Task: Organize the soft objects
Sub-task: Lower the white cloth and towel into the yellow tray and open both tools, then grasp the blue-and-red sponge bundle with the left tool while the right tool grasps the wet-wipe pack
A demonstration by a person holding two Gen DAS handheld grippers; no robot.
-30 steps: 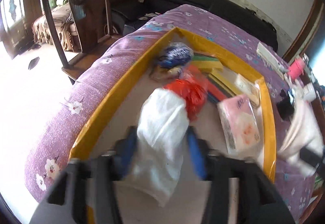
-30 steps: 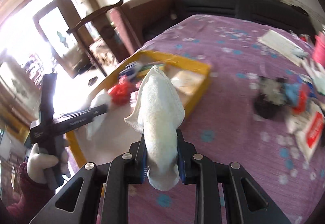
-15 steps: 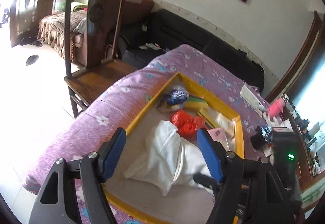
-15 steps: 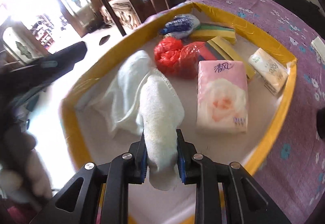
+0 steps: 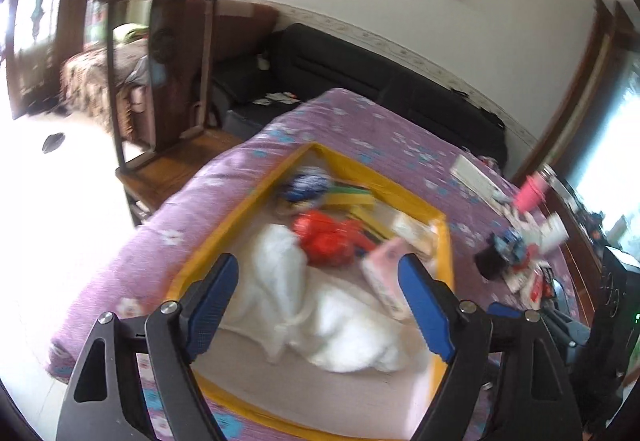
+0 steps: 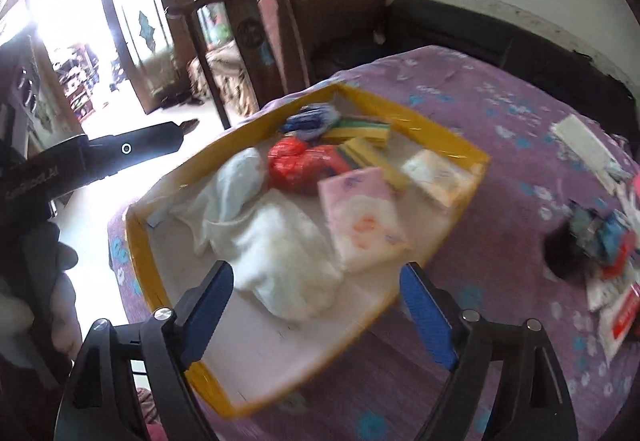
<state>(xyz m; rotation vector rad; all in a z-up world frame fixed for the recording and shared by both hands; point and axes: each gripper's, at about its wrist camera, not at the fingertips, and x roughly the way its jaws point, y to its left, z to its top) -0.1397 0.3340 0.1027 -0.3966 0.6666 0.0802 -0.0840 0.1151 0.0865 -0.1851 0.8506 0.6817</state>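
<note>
A yellow-rimmed tray (image 6: 138,241) (image 5: 444,253) lies on the purple flowered cloth. Two white towels lie in its near part: a thin one (image 6: 224,193) (image 5: 280,269) and a fluffy one (image 6: 288,261) (image 5: 352,333), touching each other. A red bag (image 6: 292,165) (image 5: 324,237), a pink tissue pack (image 6: 360,217) (image 5: 384,277), a blue bag (image 6: 308,117) and flat coloured packs lie behind them. My left gripper (image 5: 320,309) is open and empty above the towels. My right gripper (image 6: 316,313) is open and empty above the tray's near edge.
A wooden chair (image 5: 168,81) stands left of the table. A black sofa (image 5: 400,89) runs behind it. Small clutter, with a pink cup (image 5: 532,193), a black object (image 6: 568,253) and a white box (image 6: 584,145), lies on the cloth right of the tray.
My right gripper carried the fluffy towel into the tray, let it go beside the thin towel and opened. My left gripper let go of the thin towel and pulled back.
</note>
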